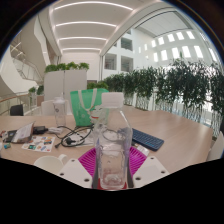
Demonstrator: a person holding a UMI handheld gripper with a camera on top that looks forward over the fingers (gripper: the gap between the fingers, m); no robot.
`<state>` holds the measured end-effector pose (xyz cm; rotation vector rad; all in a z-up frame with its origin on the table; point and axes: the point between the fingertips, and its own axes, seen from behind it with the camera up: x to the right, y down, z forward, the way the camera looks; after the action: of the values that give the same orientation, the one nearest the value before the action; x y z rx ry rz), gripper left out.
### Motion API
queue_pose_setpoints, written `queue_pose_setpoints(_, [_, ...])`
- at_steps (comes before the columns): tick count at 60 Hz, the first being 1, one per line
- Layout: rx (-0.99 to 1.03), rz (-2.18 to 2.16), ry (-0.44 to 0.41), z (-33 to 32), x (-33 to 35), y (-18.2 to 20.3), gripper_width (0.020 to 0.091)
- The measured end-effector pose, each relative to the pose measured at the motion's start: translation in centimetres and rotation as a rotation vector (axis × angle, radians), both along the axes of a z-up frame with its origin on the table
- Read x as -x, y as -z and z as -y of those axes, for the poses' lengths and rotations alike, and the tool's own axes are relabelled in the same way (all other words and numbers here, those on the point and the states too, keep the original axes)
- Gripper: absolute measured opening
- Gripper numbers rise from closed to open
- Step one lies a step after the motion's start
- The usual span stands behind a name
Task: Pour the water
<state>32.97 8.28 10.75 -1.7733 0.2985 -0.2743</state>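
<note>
Clear plastic bottle, upright, white-capped, standing between the two fingers; the magenta pads press against its lower body on the left and right, so the gripper is clamped on it. Pale wooden bench beneath. Far left: loose papers, a black cable, small white boxes. Behind the bottle: a green bag. Near right: a dark flat device. Far right: a row of leafy plants.
</note>
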Motion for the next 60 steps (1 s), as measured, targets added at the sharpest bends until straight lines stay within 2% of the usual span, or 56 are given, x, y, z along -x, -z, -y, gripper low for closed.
queue_pose_setpoints(7, [0.043,-0.064,-0.011,0.0,-0.2,4.1,0.04])
queue_pose_setpoints(11, [-0.019,-0.063,-0.006,0.3,0.6,3.5,0.0399])
queue_pose_setpoints(22, [0.001,-0.086,-0.001,-0.3,0.7,3.8,0.0413])
queue_pose_setpoints(29, [0.088,-0.13,-0.017,0.7,0.9,4.4,0.0539])
queue_pose_setpoints(31, [0.104,-0.147,-0.03,1.2,1.5,4.3,0.0624])
queue_pose_setpoints(34, [0.095,-0.177,-0.058,2.2,2.5,3.2,0.0817])
queue_pose_setpoints(35, [0.093,-0.186,-0.06,2.8,2.8,2.9,0.0852])
queue_pose_setpoints(38, [0.096,-0.211,-0.047,4.7,3.2,2.0,0.0823])
queue_pose_setpoints(47, [0.141,-0.239,-0.017,11.8,5.8,-0.2,0.0826])
queue_pose_setpoints(60, [0.22,-0.213,-0.057,21.3,12.5,-3.5,0.0827])
